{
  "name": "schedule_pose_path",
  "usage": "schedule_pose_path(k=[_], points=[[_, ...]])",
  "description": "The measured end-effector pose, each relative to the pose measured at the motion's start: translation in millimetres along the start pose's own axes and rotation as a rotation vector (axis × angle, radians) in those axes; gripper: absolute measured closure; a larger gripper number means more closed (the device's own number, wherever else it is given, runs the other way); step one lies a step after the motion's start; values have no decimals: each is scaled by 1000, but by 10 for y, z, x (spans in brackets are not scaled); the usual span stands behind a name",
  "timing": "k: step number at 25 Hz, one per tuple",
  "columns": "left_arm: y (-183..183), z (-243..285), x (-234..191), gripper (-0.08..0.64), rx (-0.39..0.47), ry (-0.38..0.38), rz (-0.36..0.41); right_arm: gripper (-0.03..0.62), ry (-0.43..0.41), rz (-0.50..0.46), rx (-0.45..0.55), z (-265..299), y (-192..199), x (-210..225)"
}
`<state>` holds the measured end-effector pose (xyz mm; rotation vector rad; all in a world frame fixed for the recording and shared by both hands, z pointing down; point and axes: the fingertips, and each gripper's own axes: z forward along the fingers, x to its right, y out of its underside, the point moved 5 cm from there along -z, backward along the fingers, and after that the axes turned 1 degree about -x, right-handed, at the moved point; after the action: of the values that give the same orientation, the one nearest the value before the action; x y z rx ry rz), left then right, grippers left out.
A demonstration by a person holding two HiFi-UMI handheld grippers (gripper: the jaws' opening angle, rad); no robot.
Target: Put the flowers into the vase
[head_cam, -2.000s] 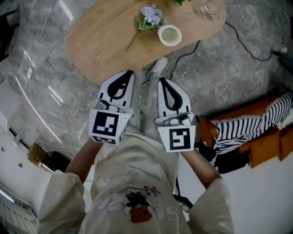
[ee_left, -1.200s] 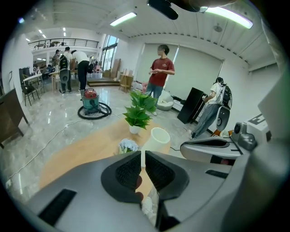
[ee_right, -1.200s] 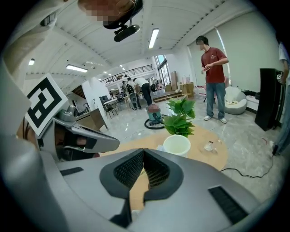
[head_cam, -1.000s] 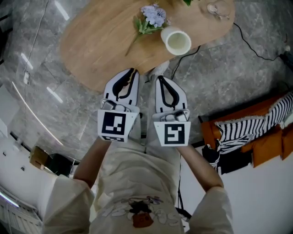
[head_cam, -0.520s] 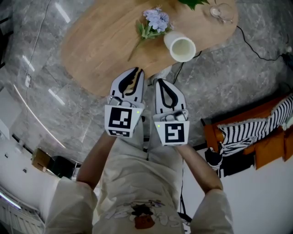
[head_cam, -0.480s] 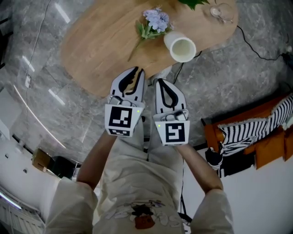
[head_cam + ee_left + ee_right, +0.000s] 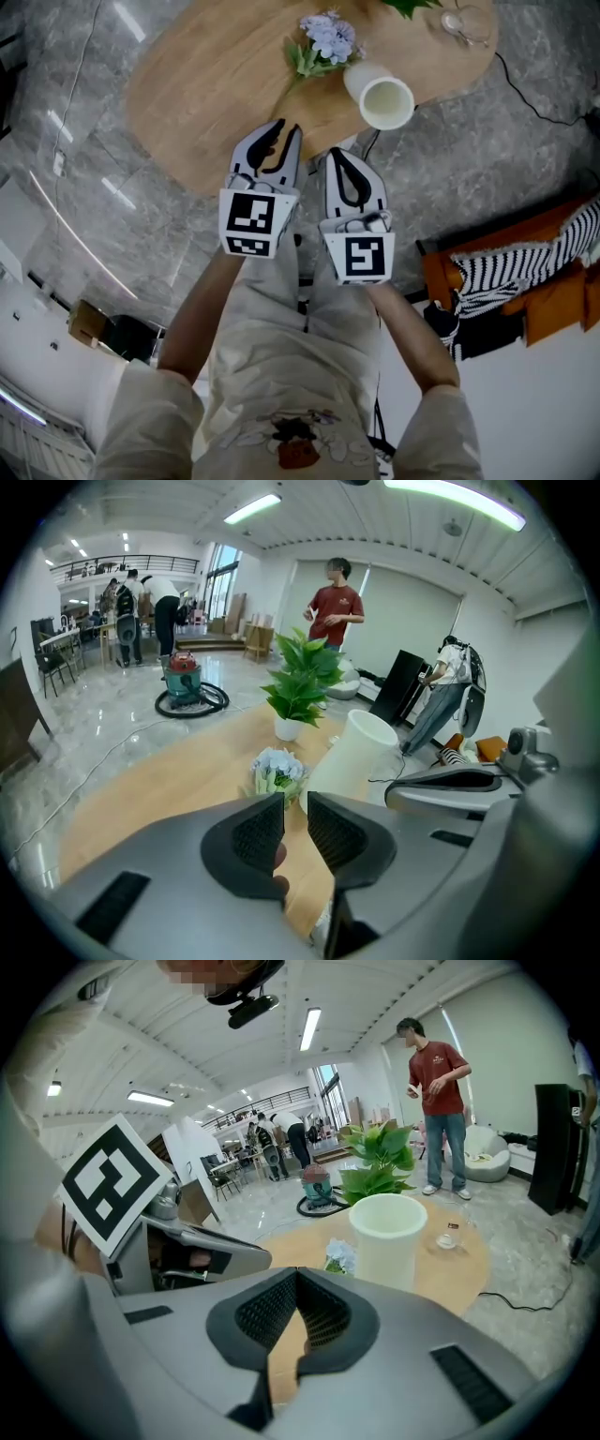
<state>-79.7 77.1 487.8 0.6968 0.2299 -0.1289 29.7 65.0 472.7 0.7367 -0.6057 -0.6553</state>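
Lying on the table, flowers not yet in vase.
Both sit upper centre; left gripper jaws opening around nothing, right gripper pressed together, empty.

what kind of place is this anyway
Probably a large open office or lobby: polished stone floor, ceiling strip lights, a railed upper gallery, and several people in the background.

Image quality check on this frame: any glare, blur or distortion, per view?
Head view: light streaks glare on the polished floor; vase sharp. Left gripper view: heavy fisheye, dark corners, ceiling light blown out. Right gripper view: same fisheye bending; vase in focus.
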Motion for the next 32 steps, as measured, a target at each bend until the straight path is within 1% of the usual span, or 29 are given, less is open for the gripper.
schedule_pose_path(k=[4, 9, 12, 17, 23, 26, 32], points=[[95, 92, -54, 499, -18, 6, 18, 588, -7, -6, -5, 73, 42, 8], [112, 179, -126, 499, -25, 16, 26, 588, -14, -1, 0, 166, 120, 20], [153, 252, -133, 494, -31, 28, 29, 588, -21, -10, -20, 225, 227, 45], [188, 406, -159, 477, -37, 41, 38, 588, -8, -4, 10, 337, 300, 108], [200, 562, -164, 460, -34, 38, 89, 588, 7, 9, 10, 376, 417, 177], [203, 653, -170, 453, -44, 45, 96, 588, 13, 14, 8, 372, 466, 205], [145, 817, -244, 453, -36, 51, 109, 588, 25, 25, 9, 418, 546, 261]])
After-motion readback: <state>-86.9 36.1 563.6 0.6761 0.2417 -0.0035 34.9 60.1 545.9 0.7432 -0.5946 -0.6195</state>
